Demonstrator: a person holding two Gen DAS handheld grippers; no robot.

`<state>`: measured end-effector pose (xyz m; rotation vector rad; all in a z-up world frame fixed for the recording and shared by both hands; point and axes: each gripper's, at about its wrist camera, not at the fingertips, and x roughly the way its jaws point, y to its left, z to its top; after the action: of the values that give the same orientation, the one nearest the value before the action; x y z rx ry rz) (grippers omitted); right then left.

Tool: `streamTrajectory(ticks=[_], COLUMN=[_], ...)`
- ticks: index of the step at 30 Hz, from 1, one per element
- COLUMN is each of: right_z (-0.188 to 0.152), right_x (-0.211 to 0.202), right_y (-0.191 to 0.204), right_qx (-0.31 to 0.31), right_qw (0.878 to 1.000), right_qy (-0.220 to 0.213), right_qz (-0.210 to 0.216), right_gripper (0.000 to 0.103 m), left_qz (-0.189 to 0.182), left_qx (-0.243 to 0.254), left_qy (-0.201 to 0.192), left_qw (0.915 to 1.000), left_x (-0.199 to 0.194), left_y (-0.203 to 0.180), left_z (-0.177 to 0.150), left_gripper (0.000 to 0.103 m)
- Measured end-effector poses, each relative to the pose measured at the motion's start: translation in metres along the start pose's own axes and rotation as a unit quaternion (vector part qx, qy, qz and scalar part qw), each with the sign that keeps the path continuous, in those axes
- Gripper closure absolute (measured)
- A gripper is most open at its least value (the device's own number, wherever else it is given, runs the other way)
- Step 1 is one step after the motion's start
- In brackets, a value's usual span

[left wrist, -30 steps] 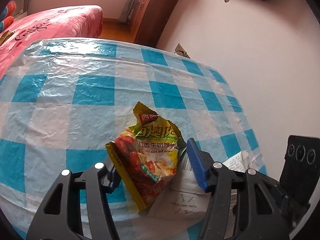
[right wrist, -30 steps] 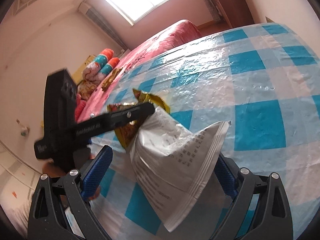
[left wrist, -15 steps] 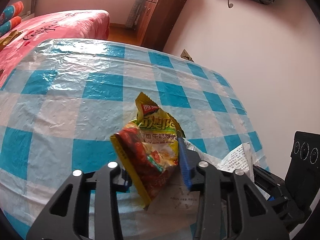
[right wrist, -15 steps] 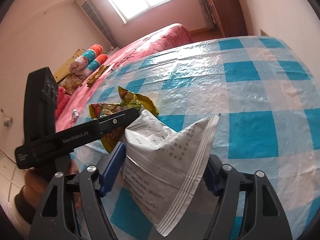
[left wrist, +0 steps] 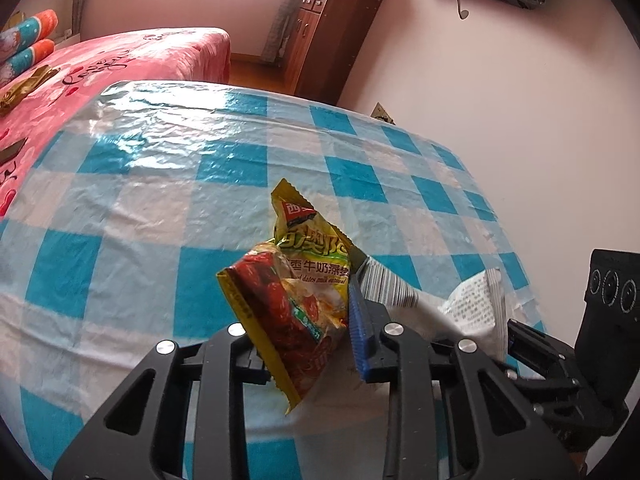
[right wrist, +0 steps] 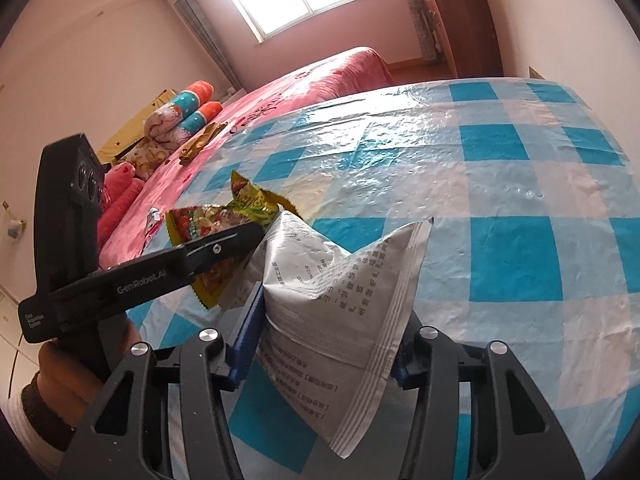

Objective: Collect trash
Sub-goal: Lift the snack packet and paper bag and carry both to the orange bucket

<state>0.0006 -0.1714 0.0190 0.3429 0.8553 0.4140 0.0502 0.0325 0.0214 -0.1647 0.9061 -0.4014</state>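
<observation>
The left gripper is clamped on the yellow packet, its fingers pressing the wrapper, which stands tilted above the checked tabletop; just beside it, the right gripper has the white packet between its fingers, which are closing and already touch its crumpled sides; a hand holds the left tool; a pink bed lies beyond

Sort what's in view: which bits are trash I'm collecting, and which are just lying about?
Job:
yellow snack wrapper, pinched in left claw
white packet, right claw closing on it

Lying about:
pillows
bed
cabinet
</observation>
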Motion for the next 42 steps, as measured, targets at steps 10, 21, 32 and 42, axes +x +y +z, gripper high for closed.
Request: streamTrajectory(ticks=[10, 21, 32, 42], right_z=[-0.016, -0.029, -0.039, -0.044], right_x=[-0.012, -0.032, -0.05, -0.055], right_y=[0.011, 0.014, 0.025, 0.036], right_qx=[-0.003, 0.015, 0.02, 0.014], right_qw=[1.0, 1.0, 0.999, 1.0], right_qy=[-0.008, -0.021, -0.025, -0.018], right_qz=[0.009, 0.001, -0.006, -0.009], right_gripper=[0.061, 0.065, 0.065, 0.065], left_qz=[-0.01, -0.022, -0.013, -0.001], left_qx=[-0.016, -0.024, -0.015, -0.018], left_qy=[-0.001, -0.011, -0.023, -0.028], left_qw=[0.9998, 0.9994, 0.9995, 0.9995], left_x=[-0.026, -0.057, -0.084, -0.105], left_y=[0.012, 0.021, 0.027, 0.036], left_z=[-0.022, -0.043, -0.061, -0.075], left_gripper=[0.074, 0.074, 0.074, 0.074])
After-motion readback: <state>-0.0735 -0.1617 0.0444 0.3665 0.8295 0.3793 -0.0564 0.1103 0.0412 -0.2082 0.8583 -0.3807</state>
